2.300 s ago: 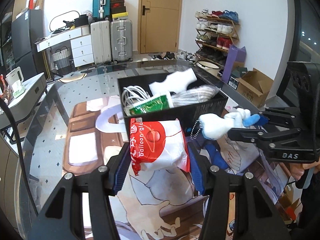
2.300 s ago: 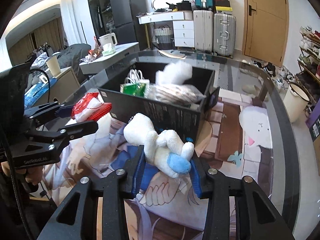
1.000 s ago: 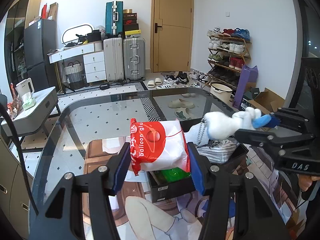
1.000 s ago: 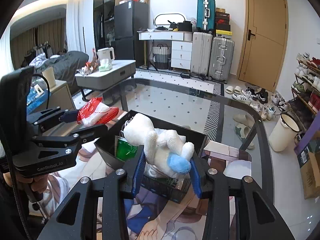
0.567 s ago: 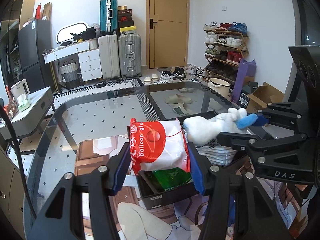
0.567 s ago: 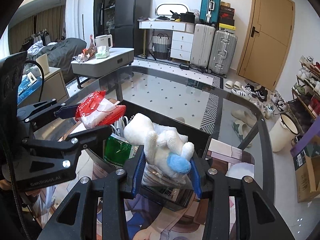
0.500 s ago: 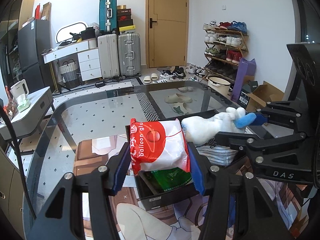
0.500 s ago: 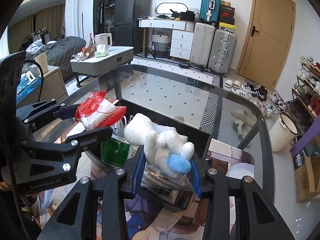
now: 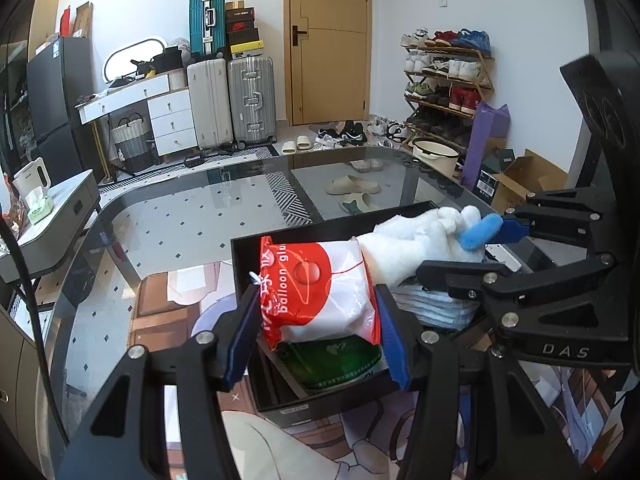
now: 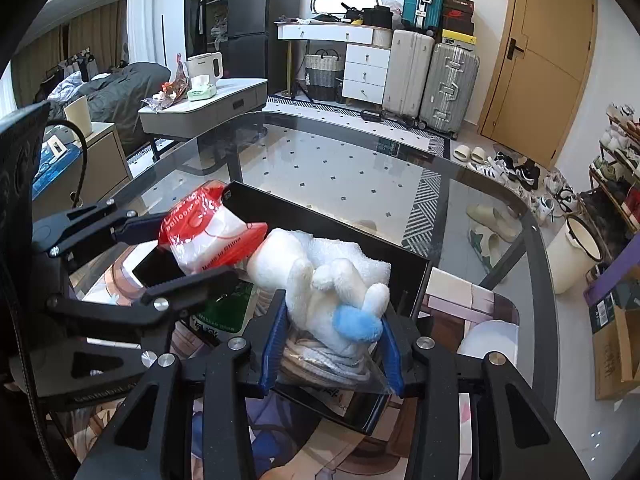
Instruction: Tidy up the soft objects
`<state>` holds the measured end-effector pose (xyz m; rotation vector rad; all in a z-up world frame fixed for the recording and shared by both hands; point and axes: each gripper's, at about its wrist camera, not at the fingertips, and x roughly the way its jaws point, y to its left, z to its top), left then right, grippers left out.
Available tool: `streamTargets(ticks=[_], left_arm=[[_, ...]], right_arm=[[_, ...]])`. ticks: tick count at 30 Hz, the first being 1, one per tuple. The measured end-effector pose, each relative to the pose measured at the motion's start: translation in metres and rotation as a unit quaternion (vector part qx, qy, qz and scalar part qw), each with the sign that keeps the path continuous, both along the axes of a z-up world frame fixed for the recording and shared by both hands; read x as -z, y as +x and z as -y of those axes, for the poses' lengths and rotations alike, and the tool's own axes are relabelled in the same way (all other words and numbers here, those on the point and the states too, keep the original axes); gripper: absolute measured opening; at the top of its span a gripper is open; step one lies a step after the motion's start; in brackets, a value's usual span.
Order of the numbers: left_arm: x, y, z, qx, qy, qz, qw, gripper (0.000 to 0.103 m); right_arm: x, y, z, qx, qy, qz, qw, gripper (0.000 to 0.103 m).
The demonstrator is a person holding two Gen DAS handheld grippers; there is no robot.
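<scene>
The left gripper (image 9: 316, 320) has its jaws pinching a red-and-white balloon bag (image 9: 320, 288), held above the near left part of the black box (image 9: 280, 240) on the glass counter (image 9: 192, 216). Beside it, the right gripper (image 10: 332, 340) has its jaws clamped on a white plush toy (image 10: 316, 280) with a blue tip, over the box's right side. Inside the box lie a green packet (image 9: 336, 360) and a wrapped bundle of striped cloth (image 9: 436, 308).

glossy crinkled plastic on the red-and-white bag (image 9: 320, 288); fluffy cloth toy (image 10: 320, 280); matt black box (image 9: 256, 248); shiny glass table (image 9: 192, 216).
</scene>
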<state>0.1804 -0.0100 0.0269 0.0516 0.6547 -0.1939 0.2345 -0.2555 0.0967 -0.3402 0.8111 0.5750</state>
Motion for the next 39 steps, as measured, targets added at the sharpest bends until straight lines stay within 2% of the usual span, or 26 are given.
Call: streamTargets(ticks=[8, 12, 16, 18, 19, 20, 21, 26, 35, 39], left_arm=[[0.004, 0.000, 0.002, 0.006, 0.005, -0.001, 1.0000, 0.056], [0.005, 0.000, 0.004, 0.012, 0.007, -0.004, 0.9999, 0.058], [0.001, -0.003, 0.001, 0.018, -0.001, -0.006, 0.9998, 0.067], [-0.004, -0.009, -0.001, 0.018, -0.001, 0.005, 0.9998, 0.076], [-0.007, -0.013, -0.002, 0.012, 0.003, 0.016, 0.9998, 0.086], [-0.011, -0.018, -0.004, 0.004, 0.008, 0.029, 0.9996, 0.094], [-0.013, -0.022, -0.005, 0.001, 0.008, 0.038, 0.9992, 0.097], [-0.024, -0.039, -0.018, -0.014, 0.003, 0.060, 0.9981, 0.103], [-0.011, -0.063, -0.031, -0.045, -0.039, 0.071, 0.9957, 0.103], [0.001, -0.066, -0.033, -0.069, -0.039, 0.068, 0.9945, 0.103]], right_arm=[[0.005, 0.000, 0.000, 0.005, -0.002, -0.001, 1.000, 0.041], [0.007, 0.001, -0.001, 0.007, -0.009, -0.004, 1.000, 0.046], [0.001, -0.007, 0.004, 0.001, -0.009, 0.022, 1.000, 0.051], [-0.006, -0.013, 0.012, 0.006, -0.003, 0.040, 0.999, 0.065], [-0.008, -0.014, 0.015, 0.009, 0.000, 0.044, 0.999, 0.069], [-0.012, -0.017, 0.022, 0.017, 0.012, 0.049, 0.999, 0.079], [-0.015, -0.018, 0.027, 0.020, 0.021, 0.052, 0.998, 0.088], [-0.024, -0.035, 0.047, 0.027, 0.074, 0.060, 0.995, 0.101], [-0.021, -0.075, 0.053, 0.016, 0.131, 0.098, 0.986, 0.102], [-0.013, -0.088, 0.054, 0.021, 0.141, 0.107, 0.984, 0.102]])
